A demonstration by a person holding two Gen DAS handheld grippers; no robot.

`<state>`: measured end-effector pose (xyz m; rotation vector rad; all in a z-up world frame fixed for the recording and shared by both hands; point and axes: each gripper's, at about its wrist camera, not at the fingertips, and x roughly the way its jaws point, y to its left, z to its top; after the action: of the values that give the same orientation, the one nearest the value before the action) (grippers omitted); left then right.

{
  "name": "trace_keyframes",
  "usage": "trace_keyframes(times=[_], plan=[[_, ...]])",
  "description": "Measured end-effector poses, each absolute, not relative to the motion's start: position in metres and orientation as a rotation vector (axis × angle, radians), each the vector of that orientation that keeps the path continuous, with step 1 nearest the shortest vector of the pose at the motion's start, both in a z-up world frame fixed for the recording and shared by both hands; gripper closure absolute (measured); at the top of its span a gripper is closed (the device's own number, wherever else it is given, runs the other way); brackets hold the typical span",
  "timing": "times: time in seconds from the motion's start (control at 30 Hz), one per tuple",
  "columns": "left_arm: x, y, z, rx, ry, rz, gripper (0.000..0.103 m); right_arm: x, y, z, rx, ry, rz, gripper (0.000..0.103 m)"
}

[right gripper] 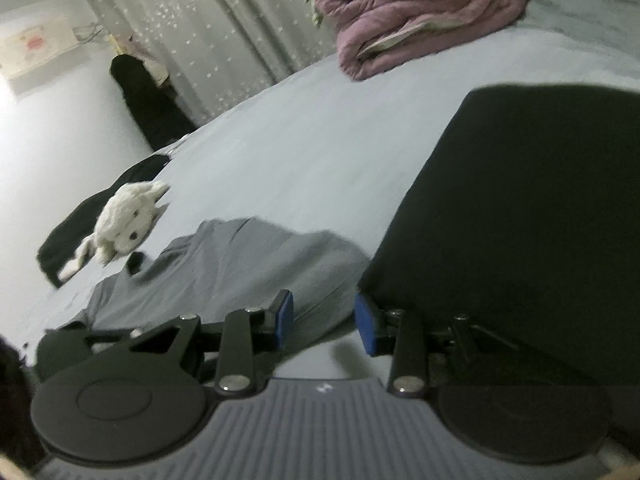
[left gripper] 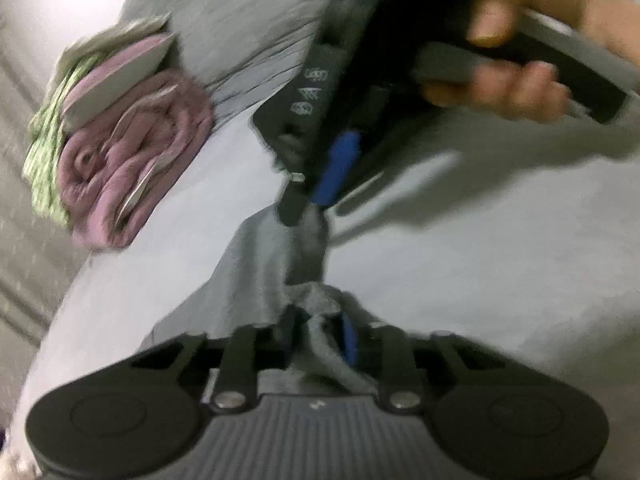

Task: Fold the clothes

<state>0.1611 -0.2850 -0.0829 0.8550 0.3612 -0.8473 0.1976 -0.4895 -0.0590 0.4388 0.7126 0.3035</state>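
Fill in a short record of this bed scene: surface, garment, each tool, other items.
Surface: bed sheet, pale
Garment: grey garment, crumpled, not yet folded
Left tool: shut on the grey garment
Right tool: jaws apart, nothing between the pads
Other items: pink quilt, folded, far side; white plush toy by a black cloth

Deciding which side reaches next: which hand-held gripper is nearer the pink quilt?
Cannot tell. Both hand-held grippers sit at the grey garment, well short of the pink quilt: left shut on it, right open beside it.
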Motion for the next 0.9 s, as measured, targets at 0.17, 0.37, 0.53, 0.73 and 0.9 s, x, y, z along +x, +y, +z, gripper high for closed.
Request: trace_keyframes(times=[0.17,0.37,0.53,0.73,0.9], plan=[[0.179,-0.271,-0.073,0.604,0.464,-0.839,0.094,0.209,-0.480,-0.072,0.452,0.802,0.312,0.061],[0.207,-0.247,-0.056,0.168,0.601,-0.863,0.094,0.211,-0.495,-0.077,0.603,0.785,0.330,0.057],[0.232,-0.231,-0.055,-0.173,0.658,-0.827,0.094,0.213,-0.512,-0.084,0.776,0.775,0.342,0.057],[0.236,-0.226,-0.060,-0.297,0.657,-0.804,0.095,0.217,-0.520,-0.090,0.949,0.781,0.442,0.051],[0.230,-0.230,-0.060,-0.254,0.643,-0.833,0.095,0.224,-0.518,-0.097,1.055,0.780,0.450,0.051]])
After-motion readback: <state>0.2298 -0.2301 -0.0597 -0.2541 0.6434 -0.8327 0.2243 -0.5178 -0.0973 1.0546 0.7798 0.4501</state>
